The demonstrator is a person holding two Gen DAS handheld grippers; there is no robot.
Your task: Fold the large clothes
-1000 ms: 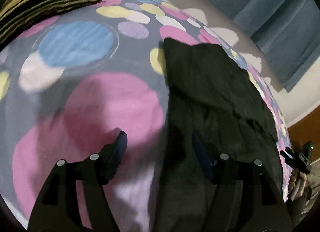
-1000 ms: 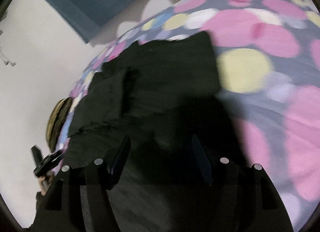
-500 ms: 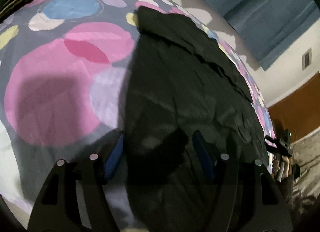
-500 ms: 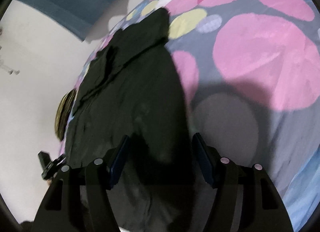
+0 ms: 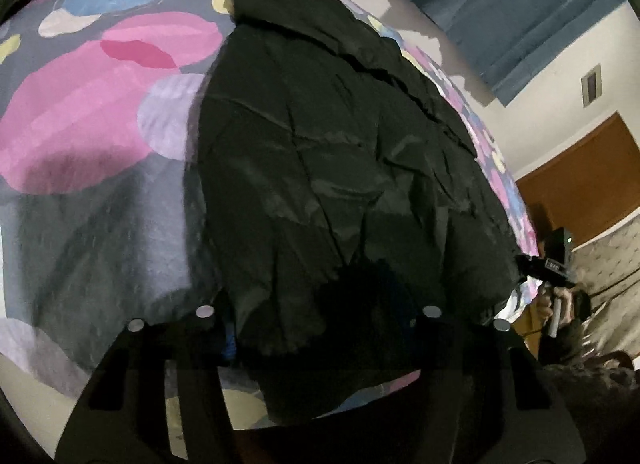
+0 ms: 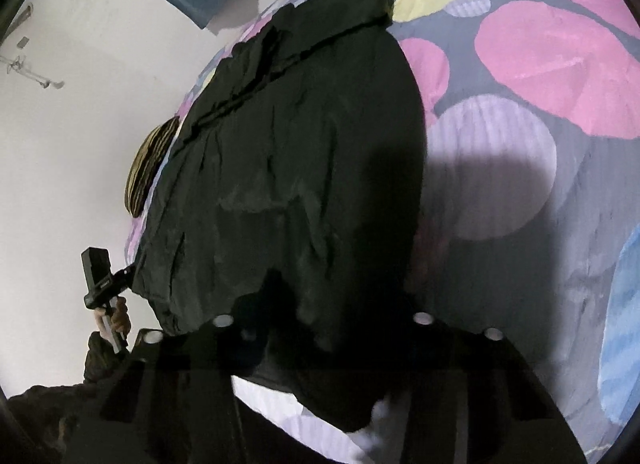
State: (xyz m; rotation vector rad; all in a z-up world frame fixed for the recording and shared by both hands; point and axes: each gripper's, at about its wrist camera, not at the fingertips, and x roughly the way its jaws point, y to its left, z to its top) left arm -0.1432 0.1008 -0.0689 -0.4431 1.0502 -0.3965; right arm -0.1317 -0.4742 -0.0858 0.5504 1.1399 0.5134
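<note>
- The left gripper (image 5: 320, 328) is at the near edge of the black garment (image 5: 340, 152). Its jaws have just been closing, and the cloth lies between them and drapes over the fingers. The cloth hides the pads, so I cannot tell if they already press on it.
- The right gripper (image 6: 324, 340) is at the other near corner of the same garment (image 6: 288, 168) — its jaws have also just been closing, with the dark hem between them. The tips are hidden here too, so the grip is not clear.
- In each view the other gripper shows at the side, held in a hand (image 5: 554, 304), at the garment's edge.
- The garment lies spread flat and wrinkled on the bedsheet (image 5: 100, 112), with a folded band along its far end.
- The bedsheet is grey with pink, yellow, blue and lilac circles.
- A striped pillow (image 6: 150, 168) lies at the far side of the bed.
- Behind the bed is a blue curtain (image 5: 520, 4).
</note>
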